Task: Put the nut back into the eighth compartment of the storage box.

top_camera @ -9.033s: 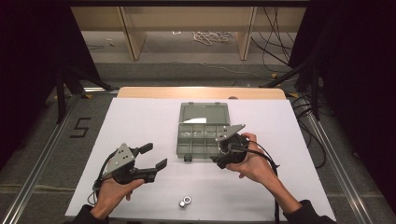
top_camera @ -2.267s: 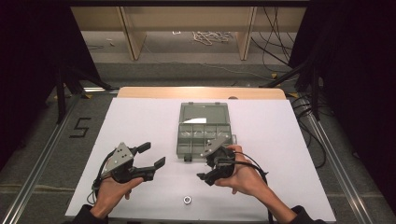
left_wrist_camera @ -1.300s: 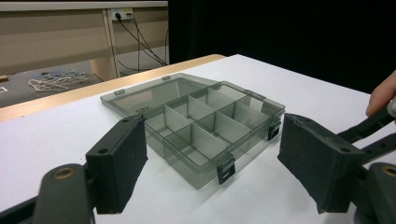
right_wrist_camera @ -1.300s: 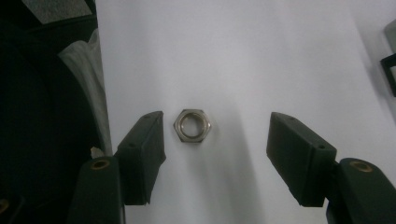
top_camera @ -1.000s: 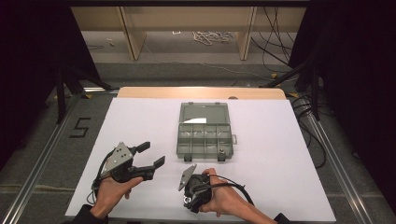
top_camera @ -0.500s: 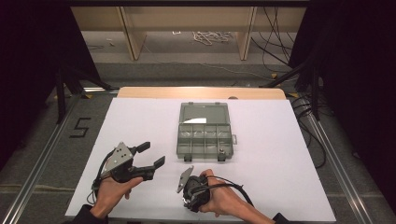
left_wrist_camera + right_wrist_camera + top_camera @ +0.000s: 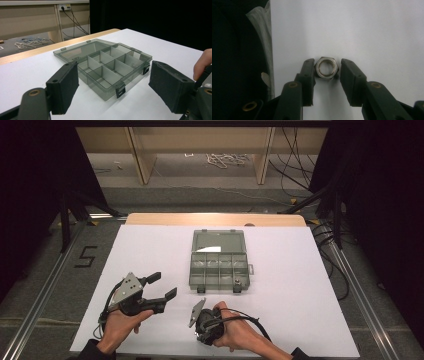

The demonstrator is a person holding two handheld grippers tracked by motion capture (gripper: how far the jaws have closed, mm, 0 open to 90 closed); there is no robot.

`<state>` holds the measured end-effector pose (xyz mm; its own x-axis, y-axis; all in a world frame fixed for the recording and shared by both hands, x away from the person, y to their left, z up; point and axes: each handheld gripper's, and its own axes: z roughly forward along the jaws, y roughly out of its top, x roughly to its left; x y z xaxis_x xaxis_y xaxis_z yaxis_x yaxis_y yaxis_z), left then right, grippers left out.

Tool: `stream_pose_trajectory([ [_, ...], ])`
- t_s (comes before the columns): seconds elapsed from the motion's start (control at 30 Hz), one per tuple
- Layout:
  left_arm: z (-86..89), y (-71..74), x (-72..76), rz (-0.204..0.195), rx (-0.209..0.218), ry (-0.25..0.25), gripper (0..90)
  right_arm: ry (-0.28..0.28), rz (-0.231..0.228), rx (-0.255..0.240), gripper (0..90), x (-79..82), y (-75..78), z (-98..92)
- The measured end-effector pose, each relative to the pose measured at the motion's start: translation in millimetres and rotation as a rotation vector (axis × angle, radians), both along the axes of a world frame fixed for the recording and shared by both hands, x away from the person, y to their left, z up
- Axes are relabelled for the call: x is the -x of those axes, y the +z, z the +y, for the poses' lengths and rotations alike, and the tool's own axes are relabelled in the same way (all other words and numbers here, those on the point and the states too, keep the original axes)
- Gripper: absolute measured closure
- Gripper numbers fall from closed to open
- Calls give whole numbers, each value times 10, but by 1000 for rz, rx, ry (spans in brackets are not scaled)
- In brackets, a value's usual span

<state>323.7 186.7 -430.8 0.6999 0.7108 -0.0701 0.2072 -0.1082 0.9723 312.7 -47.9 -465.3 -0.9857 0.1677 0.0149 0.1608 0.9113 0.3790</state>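
A silver hex nut (image 7: 326, 68) is seen lying flat on the white surface (image 7: 362, 30) between the two black fingers (image 7: 308, 72) of the right gripper (image 7: 326, 71). The left finger is pressed against one side of the nut, while the other finger stands just beside the opposite side; whether contact is made there cannot be told. The fingers are thus set narrowly around the nut, and a firm hold cannot be confirmed. In the high view, the right gripper (image 7: 206, 326) is held low near the front edge of the surface, pointed downward, with the right hand (image 7: 235, 332) wrapped around it and its cable trailing to the right.

The left gripper (image 7: 162, 287) is held above the surface at the front left, its fingers (image 7: 63, 87) spread wide with nothing between them. Beyond them, a translucent grey compartment box (image 7: 110, 65) is seen with its lid laid open and flat behind it. In the high view the box (image 7: 219, 257) sits at the middle of the surface, well apart from both grippers, and a small pale item is visible in its front right compartment.
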Motion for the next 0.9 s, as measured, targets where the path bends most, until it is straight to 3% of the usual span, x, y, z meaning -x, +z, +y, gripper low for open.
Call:
stream_pose_trajectory([
  [0.3, -1, -2, 0, 0, -2, 0, 228, 34, -13, 2, 701, 0, 3, 4],
  [0.53, 0, 0, 1, -1, 0, 0, 228, 24, -1, 4, 702, 6, 10, -5],
  [0.9, 1, 1, 0, -1, 0, -1, 229, -1, -17, -21, 702, -88, 128, -126],
])
